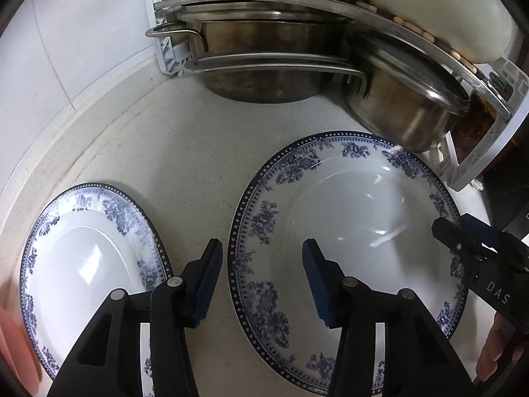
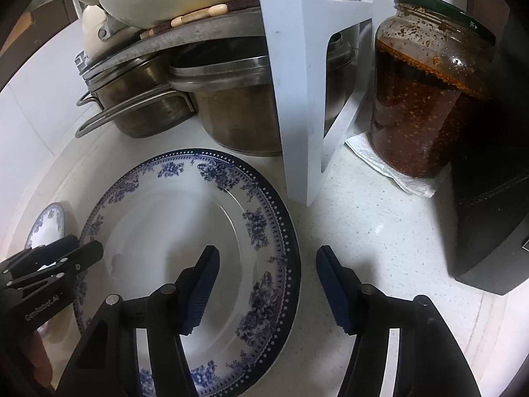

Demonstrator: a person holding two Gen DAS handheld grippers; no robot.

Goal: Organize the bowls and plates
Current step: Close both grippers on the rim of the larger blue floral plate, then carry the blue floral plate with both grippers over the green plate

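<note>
Blue-and-white porcelain is filling the left wrist view: 2 round plates with blue floral rims are lying flat on the pale speckled stone counter (image 1: 185, 152). The large blue-and-white floral plate (image 1: 347, 211) is sitting right of centre, and the smaller blue-and-white floral plate (image 1: 89, 258) is sitting at the near left, apart from it. The left gripper (image 1: 261, 279) is hanging over the large plate's left rim, one blue-padded finger above the bare counter between the 2 plates, the other above the plate's well. Its jaws are standing partly apart with the rim between them; I cannot tell whether the pads are touching it. The right gripper (image 1: 463, 231) is reaching in at the plate's right rim. At the far side, tarnished steel pots (image 1: 264, 59) are sitting under a white plastic rack (image 1: 482, 145).

In the right wrist view, the right gripper (image 2: 267, 286) is straddling the large plate's (image 2: 185, 231) right rim, jaws parted, one finger over the well and the other over the counter (image 2: 380, 231); no pad is visibly pressing. The left gripper (image 2: 82, 248) is showing at the plate's left edge, the smaller plate (image 2: 46, 225) beyond it. A glass jar of dark red chilli paste with a green lid (image 2: 426, 92) is standing at the far right on a folded white paper towel (image 2: 396, 172), beside a black box (image 2: 492, 225).
</note>
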